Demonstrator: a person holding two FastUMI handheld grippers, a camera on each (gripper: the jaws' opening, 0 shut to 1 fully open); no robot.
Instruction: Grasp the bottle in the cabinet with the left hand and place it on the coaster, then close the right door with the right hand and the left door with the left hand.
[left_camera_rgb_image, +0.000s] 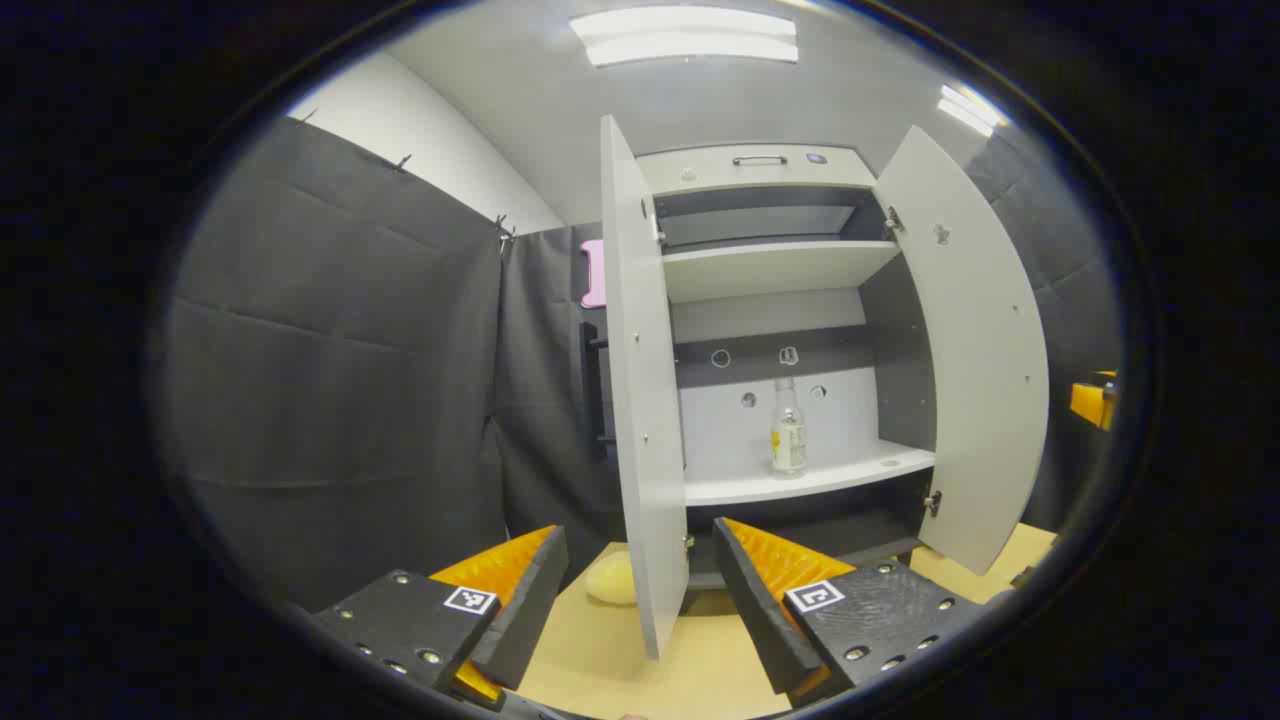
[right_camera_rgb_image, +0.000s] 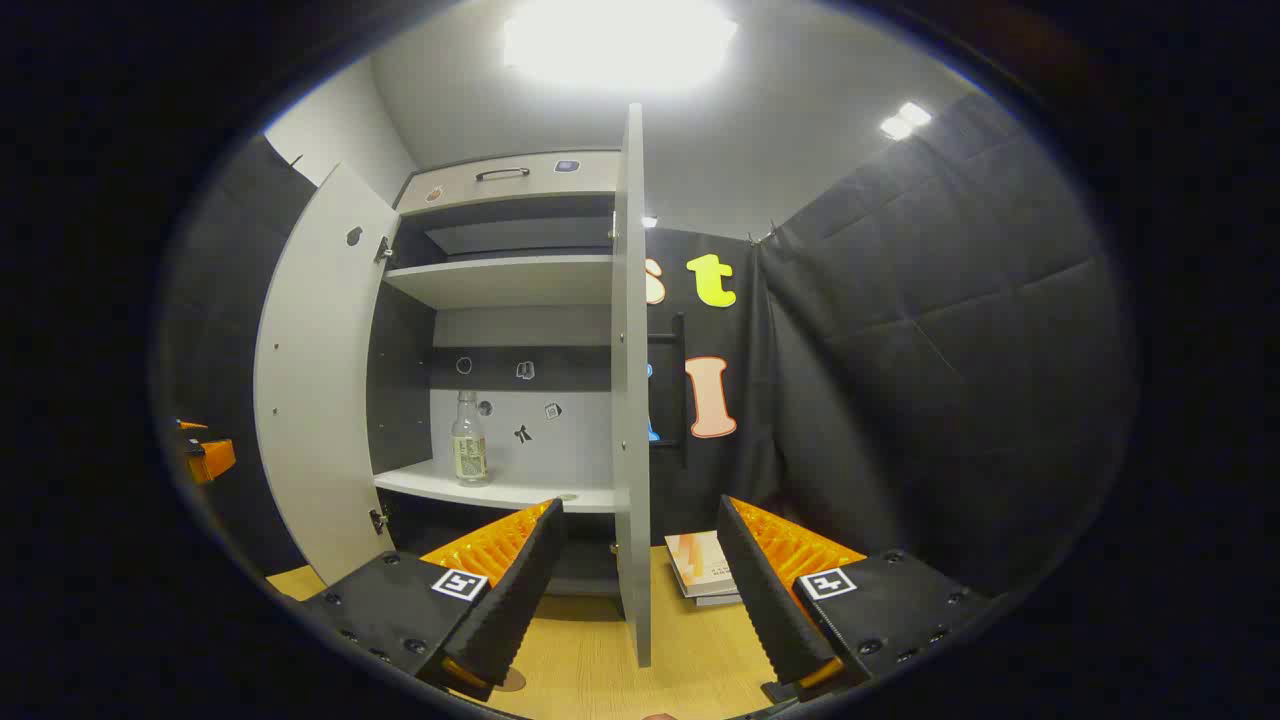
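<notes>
Glass bottle (left_camera_rgb_image: 788, 432) on cabinet shelf (left_camera_rgb_image: 810, 478) | both doors open | books (right_camera_rgb_image: 705, 568) on table | both grippers' jaws spread

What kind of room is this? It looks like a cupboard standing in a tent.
Probably a small recording booth dressed as a bit of a home. Black padded cloth hangs as the walls, an open cabinet holds one bottle on its shelf, and it stands on a wooden table under ceiling lights.

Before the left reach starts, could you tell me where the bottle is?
The bottle stands upright on the cabinet's lower shelf, between both open doors, against the back wall.
</notes>
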